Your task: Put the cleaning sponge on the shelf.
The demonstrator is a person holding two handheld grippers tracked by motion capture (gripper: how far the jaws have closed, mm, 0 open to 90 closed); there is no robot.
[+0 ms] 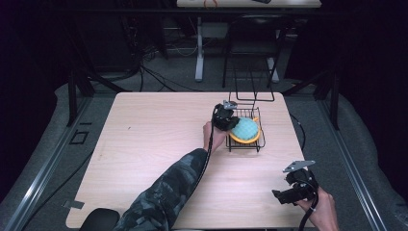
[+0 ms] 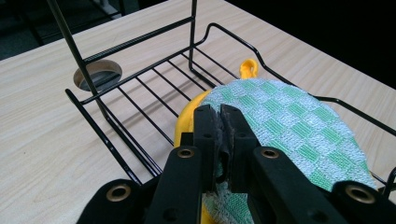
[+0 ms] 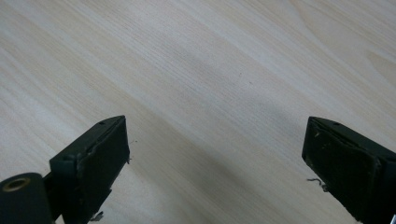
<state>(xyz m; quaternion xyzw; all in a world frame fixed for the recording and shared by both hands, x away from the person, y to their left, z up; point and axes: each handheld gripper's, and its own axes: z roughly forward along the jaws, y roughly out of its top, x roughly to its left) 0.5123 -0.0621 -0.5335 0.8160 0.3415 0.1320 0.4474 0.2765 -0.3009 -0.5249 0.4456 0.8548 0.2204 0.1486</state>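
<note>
My left gripper (image 2: pixel 219 116) jaws are clamped on the green checked cloth (image 2: pixel 289 126); my right gripper (image 3: pixel 215 154) jaws stand wide apart above the tabletop (image 3: pixel 196 70).

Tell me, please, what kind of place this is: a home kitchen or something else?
Probably a lab or recording studio, not a kitchen. A bare wooden table stands among black curtains, loose cables run over the grey floor, and a second desk stands behind. The kitchen items are a wire rack with a checked cloth.
</note>
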